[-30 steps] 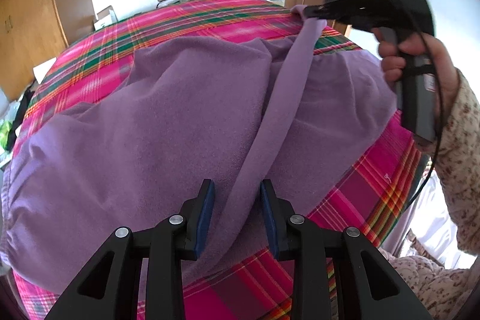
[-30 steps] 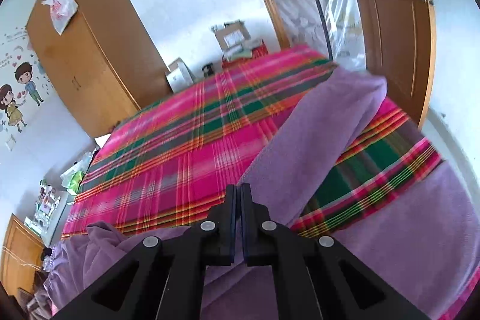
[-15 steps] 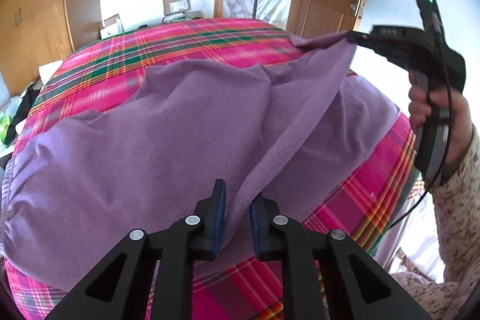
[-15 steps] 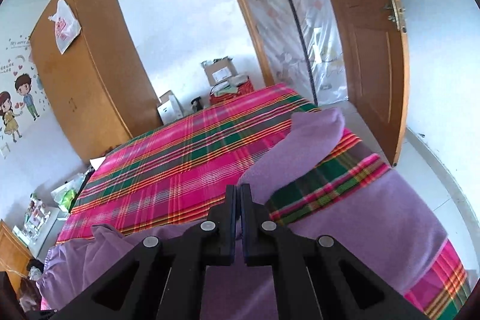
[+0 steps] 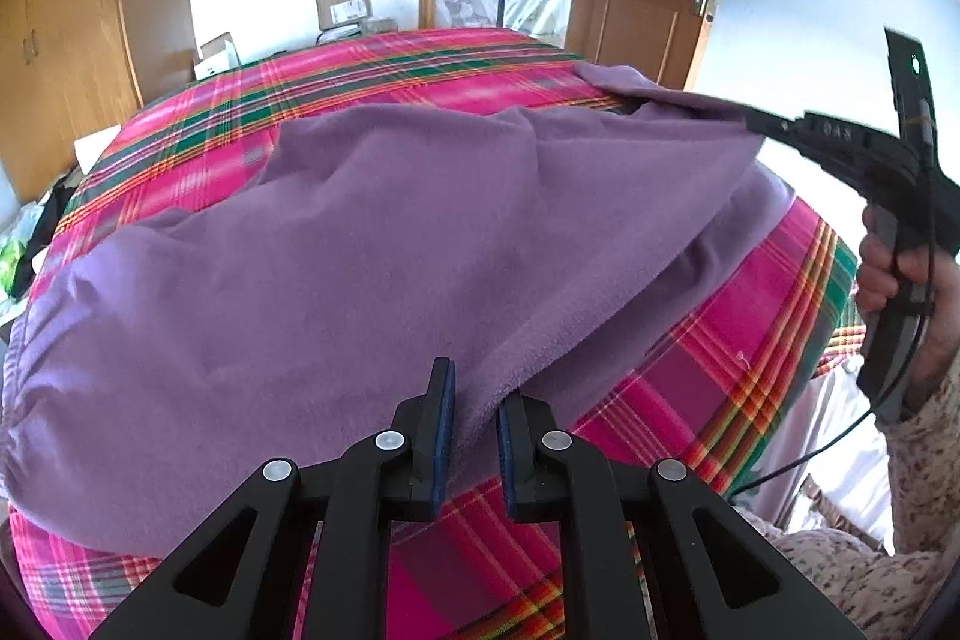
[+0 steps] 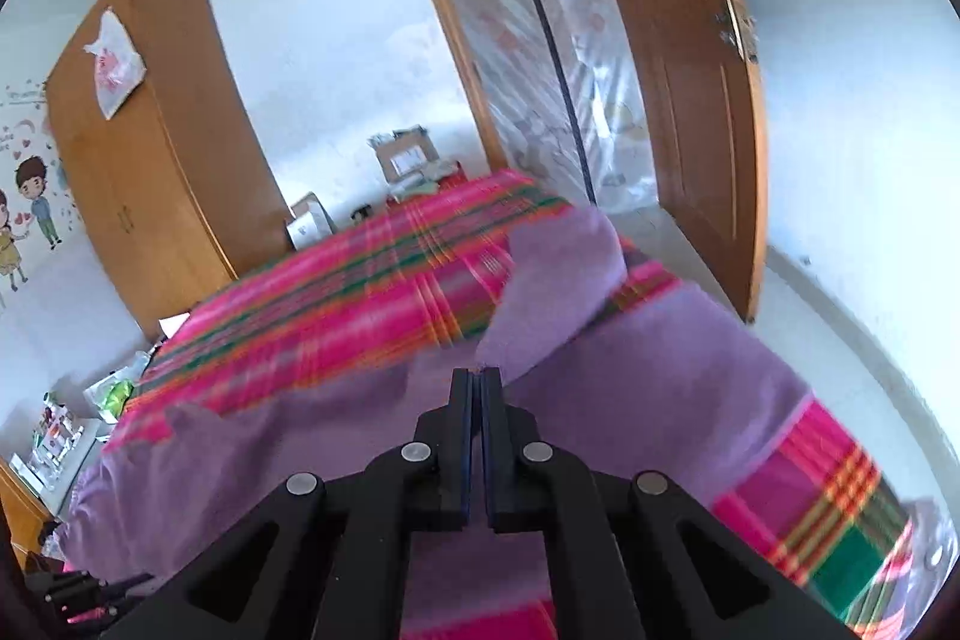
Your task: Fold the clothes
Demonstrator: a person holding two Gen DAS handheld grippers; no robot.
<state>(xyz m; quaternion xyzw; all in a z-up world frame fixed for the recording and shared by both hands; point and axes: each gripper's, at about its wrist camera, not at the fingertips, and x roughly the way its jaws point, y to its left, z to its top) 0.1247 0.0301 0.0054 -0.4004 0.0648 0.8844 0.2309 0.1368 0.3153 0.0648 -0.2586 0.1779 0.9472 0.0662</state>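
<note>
garment: the purple fleece garment (image 5: 372, 244) lies spread over the pink plaid bedspread (image 5: 720, 358), most of its body flat toward my left, one long edge lifted off the bed and running from my left tongs up to my right ones.
left tongs: my left gripper (image 5: 474, 430) sits low at the near edge of the bed with that lifted edge passing between its blue pads; they look clenched on the fleece, with only the cloth's thickness between them.
why low: i judge this end is pinned near the bedspread so it acts as the hinge of the fold.
right tongs: my right gripper (image 6: 476, 388) is clamped tight on the far end of the same edge, the cloth bunching out just past its tips; from the left wrist view it hangs above the bed's right side, held in my right hand (image 5: 900, 274).
why high: holding this end up keeps the edge taut and straight, so the flap should come over without creasing.
sleeve end: a purple flap (image 6: 558, 280) droops beyond my right tips onto the plaid.
step in hand: carrying one side of the garment across its body.
risk: fleece is thick and could creep out of the left pads if i pull hard.
</note>
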